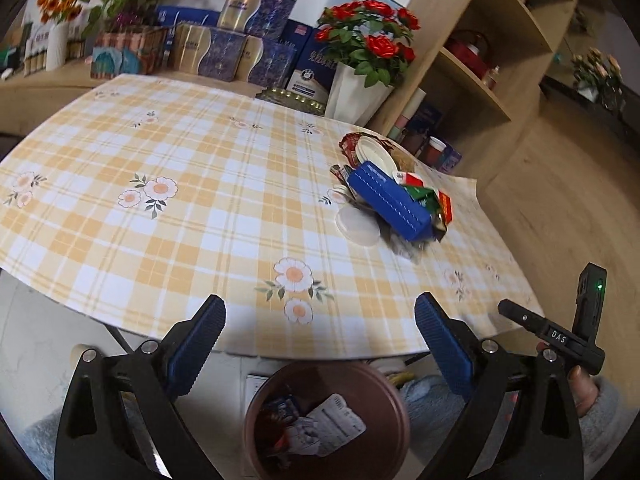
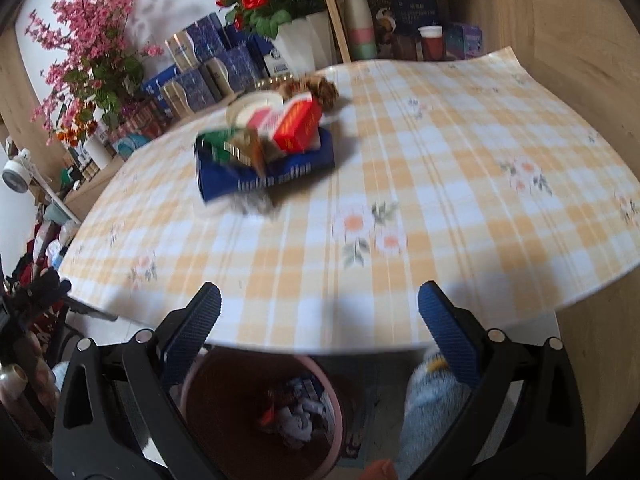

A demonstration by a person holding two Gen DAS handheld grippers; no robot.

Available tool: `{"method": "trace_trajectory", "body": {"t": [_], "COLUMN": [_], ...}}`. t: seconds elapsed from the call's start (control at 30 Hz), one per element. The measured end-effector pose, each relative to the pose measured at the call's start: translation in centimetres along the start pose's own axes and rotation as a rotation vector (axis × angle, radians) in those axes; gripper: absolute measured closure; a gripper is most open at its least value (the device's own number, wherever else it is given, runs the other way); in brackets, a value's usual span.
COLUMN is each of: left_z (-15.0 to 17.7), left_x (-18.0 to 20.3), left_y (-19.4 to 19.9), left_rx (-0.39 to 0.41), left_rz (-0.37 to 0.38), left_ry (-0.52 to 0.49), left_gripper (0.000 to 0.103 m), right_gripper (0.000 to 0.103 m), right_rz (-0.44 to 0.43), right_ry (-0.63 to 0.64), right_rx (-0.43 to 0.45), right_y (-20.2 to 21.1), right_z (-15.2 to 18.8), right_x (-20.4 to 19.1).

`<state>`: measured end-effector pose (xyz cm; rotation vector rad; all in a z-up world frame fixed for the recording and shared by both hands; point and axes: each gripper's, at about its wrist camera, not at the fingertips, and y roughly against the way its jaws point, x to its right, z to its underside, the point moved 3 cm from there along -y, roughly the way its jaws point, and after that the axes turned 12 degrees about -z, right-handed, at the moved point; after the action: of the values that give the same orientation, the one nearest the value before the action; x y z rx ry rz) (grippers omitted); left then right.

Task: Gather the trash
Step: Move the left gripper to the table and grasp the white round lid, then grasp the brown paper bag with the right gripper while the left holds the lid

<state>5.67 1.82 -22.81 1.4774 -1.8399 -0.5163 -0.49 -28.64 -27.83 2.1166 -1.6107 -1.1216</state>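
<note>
Trash pile [image 1: 394, 192], heaped near the far edge of the checked tablecloth [image 1: 180, 220]: one long blue carton [image 2: 266, 170] lowermost, red box [image 2: 298, 126], green packet [image 1: 420, 196], white paper plates [image 1: 376, 156] and brown wrappers upon and around it. Brown round bin [image 1: 326, 420], on the floor below the near table edge, holding crumpled white printed paper and dark wrappers. Left gripper [image 1: 320, 336] and right gripper [image 2: 320, 332], both above the bin, fingers spread wide, nothing held.

Tablecloth [image 1: 168, 152]: I see yellow plaid with flowers.
Roses [image 1: 368, 36]: red, in a white pot.
Boxes [image 1: 240, 44]: blue, stacked behind.
</note>
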Motion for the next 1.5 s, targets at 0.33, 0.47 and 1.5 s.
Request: {"method": "trace_trajectory", "body": {"t": [0.33,0.47,1.5], "left_z": [-8.4,-13.5,-22.1], "left_x": [1.9,4.7,5.9], "left_y": [-6.0,-11.7,-21.7], "left_rx": [-0.103,-0.165,-0.166], "left_rz": [0.125,0.202,0.114], "left_ry": [0.059,0.024,-0.028], "left_gripper": [0.023,0.032,0.094], "right_gripper": [0.006,0.006,0.047], "right_rz": [0.000,-0.025,-0.017], "right_ry": [0.007,-0.021,0.132], "right_rx": [-0.015,-0.029,-0.382], "right_y": [-3.1,-5.0,-27.1], "right_z": [-8.8,-12.6,-27.4], "right_x": [2.0,3.5,4.1]}}
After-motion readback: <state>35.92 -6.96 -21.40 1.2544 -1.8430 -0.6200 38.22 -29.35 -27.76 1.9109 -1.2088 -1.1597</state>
